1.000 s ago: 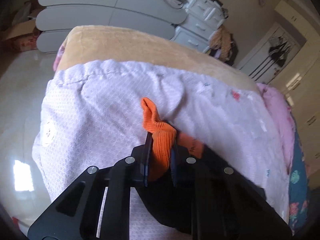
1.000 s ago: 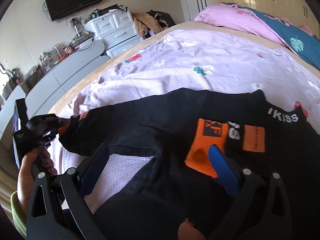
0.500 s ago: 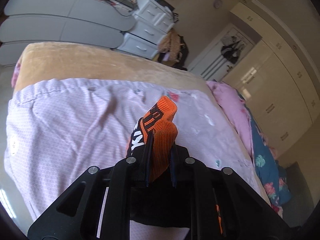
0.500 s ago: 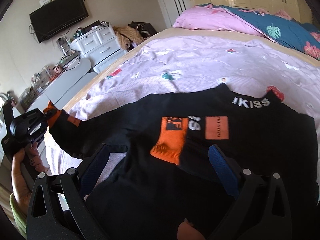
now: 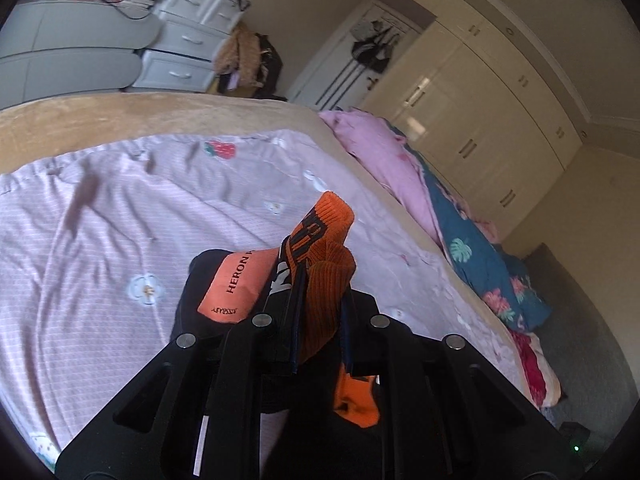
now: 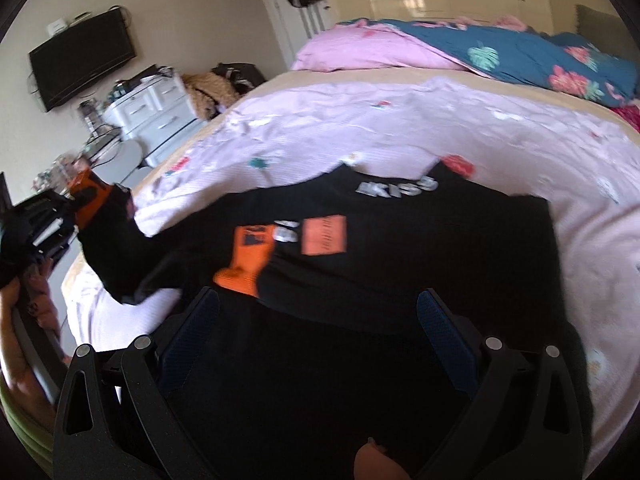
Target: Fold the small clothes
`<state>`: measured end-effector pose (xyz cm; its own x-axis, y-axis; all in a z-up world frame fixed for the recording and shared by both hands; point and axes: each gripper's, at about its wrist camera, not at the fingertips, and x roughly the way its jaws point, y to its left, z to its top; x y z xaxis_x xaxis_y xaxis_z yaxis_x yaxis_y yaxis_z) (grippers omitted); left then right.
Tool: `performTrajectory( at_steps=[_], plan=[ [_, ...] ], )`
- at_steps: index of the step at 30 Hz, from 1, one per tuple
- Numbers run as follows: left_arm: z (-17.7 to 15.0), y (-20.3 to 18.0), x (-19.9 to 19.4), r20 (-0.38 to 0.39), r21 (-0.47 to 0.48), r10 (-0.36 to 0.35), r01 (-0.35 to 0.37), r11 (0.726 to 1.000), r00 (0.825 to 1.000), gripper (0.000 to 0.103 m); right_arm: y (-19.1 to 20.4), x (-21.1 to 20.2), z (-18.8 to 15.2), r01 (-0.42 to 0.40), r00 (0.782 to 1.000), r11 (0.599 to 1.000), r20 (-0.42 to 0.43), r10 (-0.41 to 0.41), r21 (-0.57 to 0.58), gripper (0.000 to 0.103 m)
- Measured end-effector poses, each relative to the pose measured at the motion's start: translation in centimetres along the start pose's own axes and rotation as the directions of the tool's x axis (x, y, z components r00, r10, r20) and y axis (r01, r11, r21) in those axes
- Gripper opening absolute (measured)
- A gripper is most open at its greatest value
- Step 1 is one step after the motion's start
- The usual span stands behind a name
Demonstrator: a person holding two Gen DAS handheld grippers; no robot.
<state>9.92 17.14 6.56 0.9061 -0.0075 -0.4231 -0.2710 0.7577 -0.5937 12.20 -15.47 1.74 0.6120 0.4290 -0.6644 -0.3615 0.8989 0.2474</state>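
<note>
The left gripper [image 5: 320,320] is pinching the orange cuff [image 5: 326,300] of the black shirt [image 6: 400,264], and in the right wrist view this sleeve is lifted off the bed at about 9 o'clock. The right gripper [image 6: 318,344] has its 2 blue fingers [image 6: 444,344] spread wide and holds nothing, hovering over the lower part of the shirt. The shirt lies flat on the pink sheet [image 6: 360,136], with the other orange cuff [image 6: 250,256] folded on its chest.

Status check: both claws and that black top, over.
Left claw shut on orange ribbed sleeve cuff, lifted above lilac bedsheet. Right claw open over black long-sleeved top, other sleeve folded across chest. Nothing obstructing.
</note>
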Motion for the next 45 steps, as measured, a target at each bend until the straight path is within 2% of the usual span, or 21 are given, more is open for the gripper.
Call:
performTrajectory(
  at_steps=[6, 11, 14, 21, 24, 28, 31, 35, 38, 40, 43, 45],
  plan=[
    [-1.1, -2.5, 0.5, -0.052, 0.059, -0.082, 0.085, 0.995, 0.995, 0.008, -3.1, -0.8, -0.1, 0.027, 0.999, 0.997, 0.030, -0.029, 0.074, 0.099],
    [-2.1, -5.6, 0.9, -0.084, 0.115, -0.138, 0.147, 0.982, 0.987, 0.008, -4.4, -0.9, 0.0, 0.045, 0.998, 0.995, 0.046, -0.049, 0.086, 0.099],
    [-3.1, -8.0, 1.5, -0.120, 0.150, -0.176, 0.193, 0.970, 0.977, 0.008, -5.5, -1.4, 0.3, 0.043, 0.996, 0.992, 0.066, -0.052, 0.122, 0.099],
    [-4.9, -13.0, 2.9, -0.189, 0.226, -0.254, 0.294, 0.929, 0.948, 0.008, -8.6, -3.1, 0.8, 0.094, 0.986, 0.975, 0.120, -0.119, 0.200, 0.099],
    [-5.6, -14.2, 3.3, -0.207, 0.254, -0.272, 0.320, 0.913, 0.940, 0.008, -9.6, -3.7, 0.9, 0.114, 0.980, 0.968, 0.137, -0.147, 0.226, 0.099],
    [-7.4, -15.3, 4.3, -0.279, 0.285, -0.289, 0.367, 0.885, 0.916, 0.008, -11.3, -4.5, 1.0, 0.144, 0.969, 0.950, 0.154, -0.192, 0.276, 0.099],
    [-9.3, -15.8, 5.6, -0.360, 0.291, -0.288, 0.401, 0.869, 0.887, 0.008, -12.4, -4.8, 0.9, 0.159, 0.965, 0.937, 0.150, -0.214, 0.312, 0.099],
    [-11.9, -16.1, 8.0, -0.485, 0.259, -0.291, 0.453, 0.853, 0.825, 0.008, -13.9, -4.7, 0.6, 0.167, 0.964, 0.913, 0.131, -0.230, 0.372, 0.099],
    [-13.9, -16.1, 9.3, -0.544, 0.270, -0.260, 0.460, 0.846, 0.798, 0.008, -14.8, -4.6, 0.4, 0.167, 0.966, 0.900, 0.115, -0.231, 0.402, 0.099],
    [-15.3, -16.0, 10.4, -0.592, 0.250, -0.248, 0.468, 0.848, 0.766, 0.009, -15.1, -4.3, 0.2, 0.166, 0.968, 0.895, 0.104, -0.228, 0.415, 0.099],
    [-16.5, -15.8, 11.1, -0.634, 0.247, -0.232, 0.477, 0.844, 0.737, 0.016, -15.4, -3.9, 0.0, 0.154, 0.973, 0.891, 0.089, -0.211, 0.427, 0.099],
    [-17.0, -15.8, 11.4, -0.665, 0.243, -0.226, 0.492, 0.836, 0.712, 0.033, -15.4, -3.4, -0.2, 0.138, 0.979, 0.893, 0.075, -0.187, 0.429, 0.099]
  ],
)
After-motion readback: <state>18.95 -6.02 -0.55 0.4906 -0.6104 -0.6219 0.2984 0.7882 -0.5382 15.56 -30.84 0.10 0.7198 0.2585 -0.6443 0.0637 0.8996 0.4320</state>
